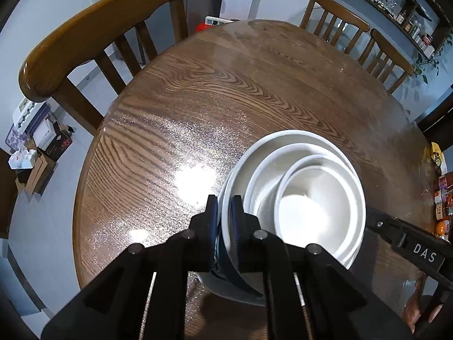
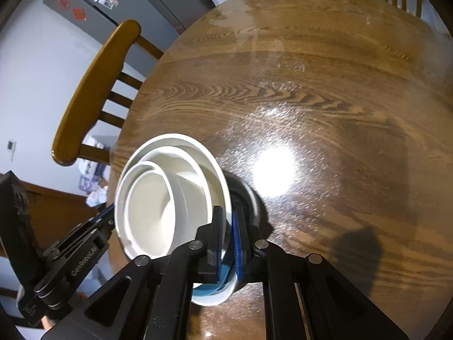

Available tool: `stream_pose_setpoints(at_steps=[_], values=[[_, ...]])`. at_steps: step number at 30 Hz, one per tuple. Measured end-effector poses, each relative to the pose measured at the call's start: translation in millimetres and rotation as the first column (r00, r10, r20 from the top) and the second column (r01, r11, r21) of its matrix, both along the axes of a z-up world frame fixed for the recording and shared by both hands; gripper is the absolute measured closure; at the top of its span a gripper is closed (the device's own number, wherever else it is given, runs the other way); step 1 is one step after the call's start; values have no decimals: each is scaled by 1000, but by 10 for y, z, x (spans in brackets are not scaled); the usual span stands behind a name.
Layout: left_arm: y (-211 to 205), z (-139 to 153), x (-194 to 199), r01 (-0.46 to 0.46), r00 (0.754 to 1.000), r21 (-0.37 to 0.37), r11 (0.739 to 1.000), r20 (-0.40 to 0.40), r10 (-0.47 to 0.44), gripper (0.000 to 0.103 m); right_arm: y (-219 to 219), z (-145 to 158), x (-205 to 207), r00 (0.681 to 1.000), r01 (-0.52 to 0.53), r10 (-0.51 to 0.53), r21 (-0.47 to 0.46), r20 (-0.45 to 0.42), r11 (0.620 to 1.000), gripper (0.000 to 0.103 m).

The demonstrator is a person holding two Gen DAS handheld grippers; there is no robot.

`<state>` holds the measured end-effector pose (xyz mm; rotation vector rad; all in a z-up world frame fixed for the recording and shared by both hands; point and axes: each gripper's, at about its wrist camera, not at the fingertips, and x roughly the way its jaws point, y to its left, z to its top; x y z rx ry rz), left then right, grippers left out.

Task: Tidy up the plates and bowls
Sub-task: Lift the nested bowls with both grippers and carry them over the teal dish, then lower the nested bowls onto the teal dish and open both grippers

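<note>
Three white bowls sit nested: a large one (image 1: 283,138) (image 2: 181,138), a medium one (image 1: 291,150) and a small one (image 1: 314,198) (image 2: 153,206). They rest in a lower dish (image 1: 226,296) (image 2: 215,297) with a white rim and a dark blue inside, on the round wooden table (image 1: 198,99) (image 2: 311,85). My left gripper (image 1: 223,201) (image 2: 109,212) straddles the large bowl's left rim, pads against it. On the opposite rim my right gripper (image 2: 228,212) (image 1: 371,218) is clamped the same way. The dish's underside is hidden.
Wooden chairs stand around the table: one at the left (image 1: 93,28) (image 2: 93,85), others at the far right (image 1: 337,14). Jars and packets (image 1: 443,198) crowd the table's right edge. Boxes lie on the floor at left (image 1: 42,147).
</note>
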<state>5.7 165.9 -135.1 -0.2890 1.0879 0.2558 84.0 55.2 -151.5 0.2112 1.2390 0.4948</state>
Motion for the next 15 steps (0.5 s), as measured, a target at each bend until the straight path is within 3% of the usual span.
stream_pose_setpoints(at_steps=[10, 11, 12, 14, 15], values=[[48, 78, -163, -60, 998, 61, 996, 21, 58, 57, -195, 263, -157, 993, -15, 15, -1, 119, 1000, 90], [38, 105, -200, -64, 998, 76, 995, 30, 62, 51, -228, 295, -189, 991, -22, 22, -2, 135, 1000, 89], [37, 130, -232, -61, 997, 72, 996, 42, 58, 38, -260, 320, -217, 989, -30, 29, -1, 148, 1000, 88], [3, 198, -309, -60, 996, 80, 995, 66, 55, 27, -291, 366, -282, 983, -60, 59, -1, 176, 998, 72], [-20, 226, -338, -57, 996, 94, 994, 75, 50, 27, -312, 384, -325, 979, -71, 70, -2, 191, 997, 67]])
